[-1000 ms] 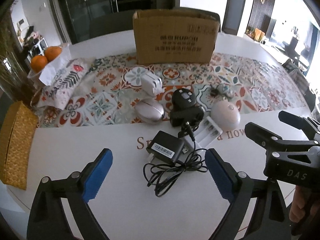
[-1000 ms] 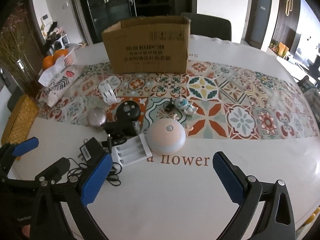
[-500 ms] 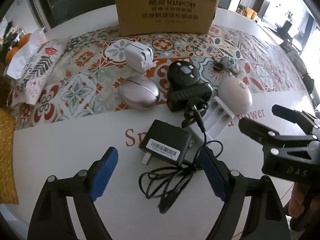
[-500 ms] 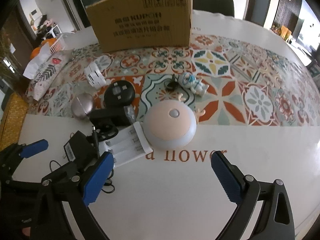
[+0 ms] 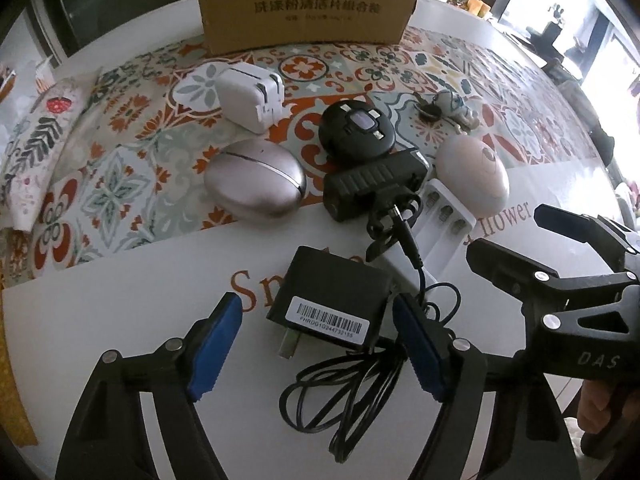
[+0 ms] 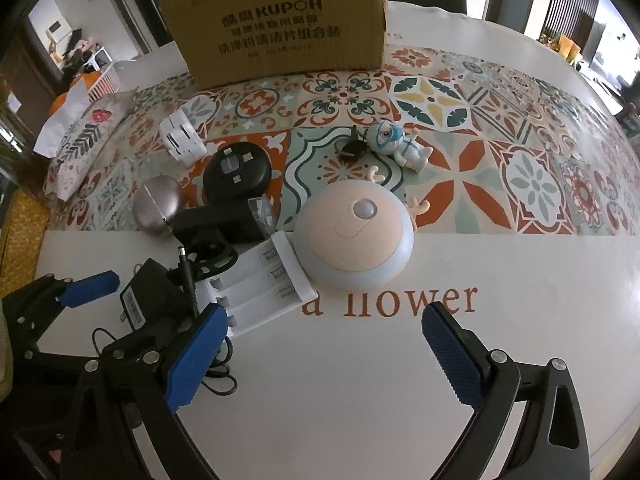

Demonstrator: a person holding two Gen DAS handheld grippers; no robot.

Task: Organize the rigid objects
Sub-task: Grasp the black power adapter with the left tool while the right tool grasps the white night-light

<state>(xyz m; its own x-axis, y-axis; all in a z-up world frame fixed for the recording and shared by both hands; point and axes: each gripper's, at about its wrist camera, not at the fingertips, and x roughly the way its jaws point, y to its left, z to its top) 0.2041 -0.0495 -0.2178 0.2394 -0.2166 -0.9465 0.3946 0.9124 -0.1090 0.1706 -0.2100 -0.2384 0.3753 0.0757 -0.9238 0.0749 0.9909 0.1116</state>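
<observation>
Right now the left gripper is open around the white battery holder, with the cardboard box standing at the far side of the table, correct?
Not quite. The left gripper is open, but its blue pads flank the black power adapter, not the white battery holder, which lies just beyond it; the left wrist view shows this. The cardboard box does stand at the far side.

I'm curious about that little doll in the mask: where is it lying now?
In the right wrist view the doll figure lies on the patterned runner, right of centre, beside a dark keyring, beyond the round pink lamp.
</observation>
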